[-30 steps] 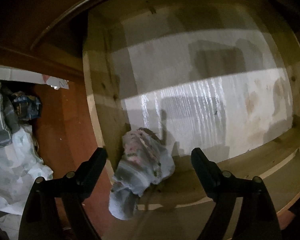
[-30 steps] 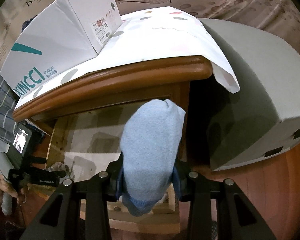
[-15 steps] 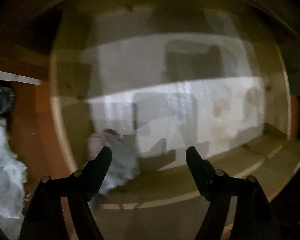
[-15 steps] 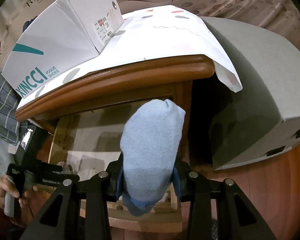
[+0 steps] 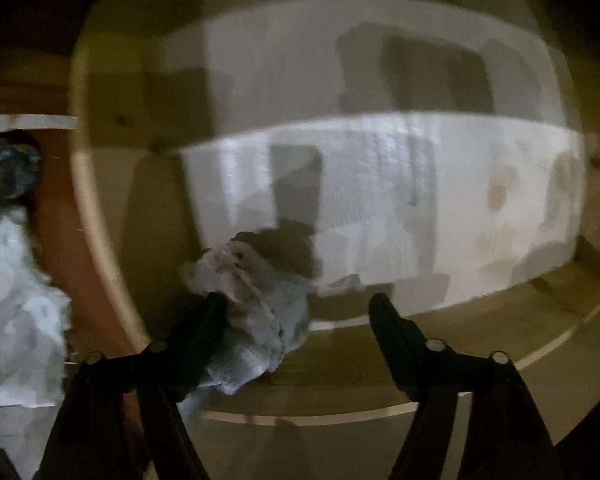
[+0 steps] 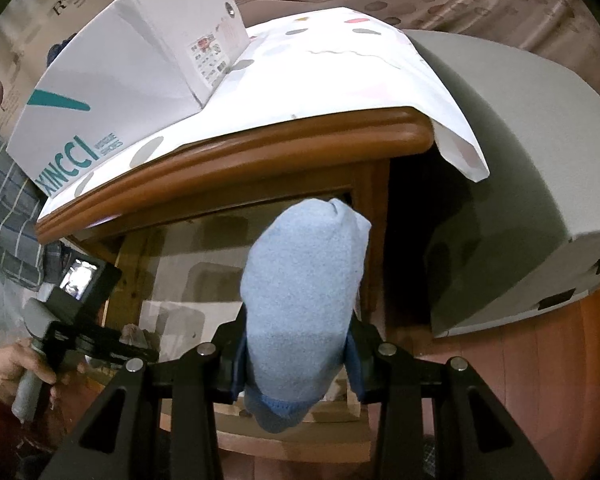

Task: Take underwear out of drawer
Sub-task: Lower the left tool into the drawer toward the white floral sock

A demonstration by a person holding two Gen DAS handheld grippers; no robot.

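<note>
The left gripper (image 5: 296,312) points down into the open pale-wood drawer (image 5: 440,364), whose floor is lined with white paper (image 5: 400,208). Its jaws have just been closing and stand spread, with a crumpled pale blue-grey and pink piece of underwear (image 5: 256,316) between them. The garment lies in the drawer's corner at about 7 o'clock in the blurred left wrist view, bunched against the left finger (image 5: 204,328); the right finger stands clear of it, so nothing is pinched. Outside the drawer, at 9 o'clock, white patterned cloth (image 5: 16,320) lies on the reddish floor.

The right gripper (image 6: 300,344) is clamped on a folded light blue fabric bundle with a darker blue edge (image 6: 304,292), which stands up between the pads at the picture's centre. Behind it is the brown wooden cabinet (image 6: 240,160), topped with a white dotted sheet (image 6: 332,68) and a white shoebox with teal lettering (image 6: 140,68) at 11 o'clock. At 8 o'clock a hand (image 6: 8,368) grips the other gripper's handle.
</note>
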